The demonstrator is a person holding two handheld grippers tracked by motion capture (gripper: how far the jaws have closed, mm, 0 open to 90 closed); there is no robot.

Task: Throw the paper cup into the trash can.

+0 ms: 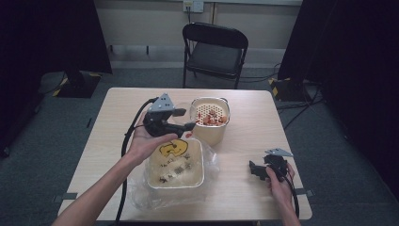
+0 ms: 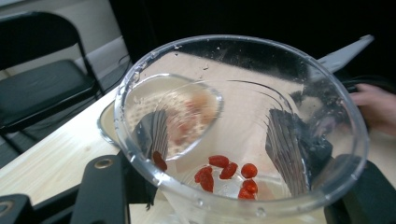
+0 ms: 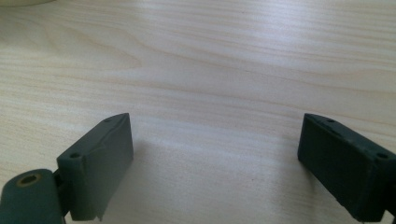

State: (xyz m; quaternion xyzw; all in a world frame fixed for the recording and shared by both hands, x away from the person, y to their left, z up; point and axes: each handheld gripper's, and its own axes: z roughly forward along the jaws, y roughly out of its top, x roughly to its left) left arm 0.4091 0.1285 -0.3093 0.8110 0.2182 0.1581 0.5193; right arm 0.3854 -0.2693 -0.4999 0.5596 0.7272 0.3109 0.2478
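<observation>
My left gripper (image 1: pixel 186 123) is shut on a clear plastic cup (image 2: pixel 238 130), tilted on its side with its mouth toward the camera. Both black pads (image 2: pixel 285 144) show through the cup's wall. A few red berries (image 2: pixel 229 173) lie in the cup's lower side. Just past the cup stands a cream pot (image 1: pixel 210 135) with a perforated insert (image 1: pixel 207 110) holding more red berries (image 1: pixel 214 120); its rim (image 2: pixel 105 125) shows behind the cup. My right gripper (image 1: pixel 254 169) rests low on the wooden table (image 3: pixel 210 60) at the front right, jaws wide open (image 3: pixel 215 158), nothing between them.
A cream tray (image 1: pixel 175 181) with a yellow smiley and dark bits sits in a clear plastic bag (image 1: pixel 141 195) in front of the pot. A black folding chair (image 1: pixel 214 52) stands beyond the table's far edge. The person's right hand (image 2: pixel 378 105) shows past the cup.
</observation>
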